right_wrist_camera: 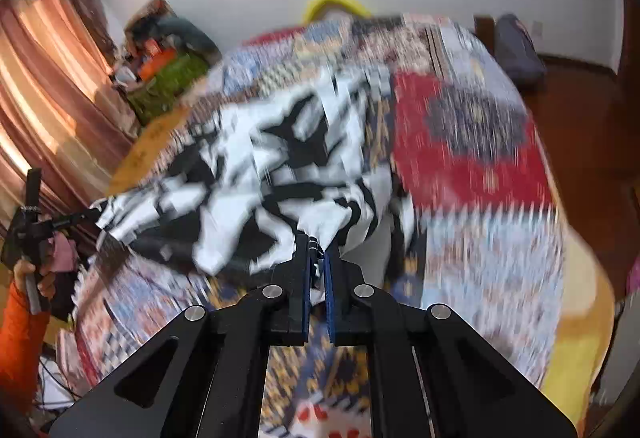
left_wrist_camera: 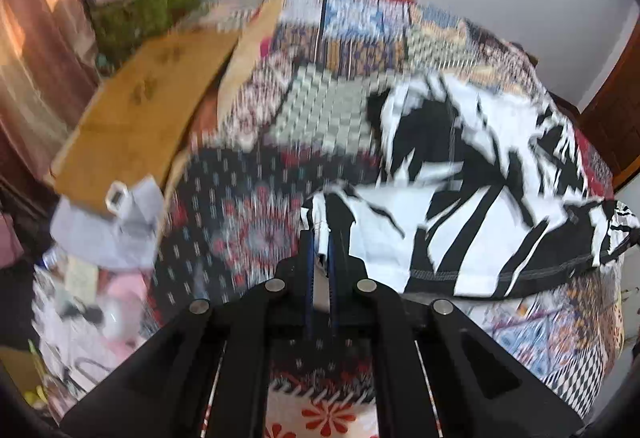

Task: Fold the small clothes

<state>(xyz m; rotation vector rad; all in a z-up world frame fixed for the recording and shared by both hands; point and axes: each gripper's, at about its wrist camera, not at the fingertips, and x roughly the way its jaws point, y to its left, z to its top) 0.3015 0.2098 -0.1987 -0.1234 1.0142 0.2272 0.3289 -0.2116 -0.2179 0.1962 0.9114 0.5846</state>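
A black-and-white patterned garment (left_wrist_camera: 480, 206) hangs stretched between my two grippers above a patchwork bedspread (left_wrist_camera: 248, 222). My left gripper (left_wrist_camera: 320, 238) is shut on the garment's near left corner. In the right wrist view the garment (right_wrist_camera: 256, 182) spreads leftward, and my right gripper (right_wrist_camera: 317, 250) is shut on a bunched corner of it. The left gripper (right_wrist_camera: 80, 216) also shows at the far left of that view, pinching the opposite corner, held by a hand in an orange sleeve. Both views are motion-blurred.
A brown cardboard sheet (left_wrist_camera: 136, 118) lies on the bed's left side. A green basket of clutter (left_wrist_camera: 140, 10) stands by pink curtains (right_wrist_camera: 48, 98). A yellow object (right_wrist_camera: 336, 2) sits at the bed's far end. Loose items litter the floor (left_wrist_camera: 92, 302) at left.
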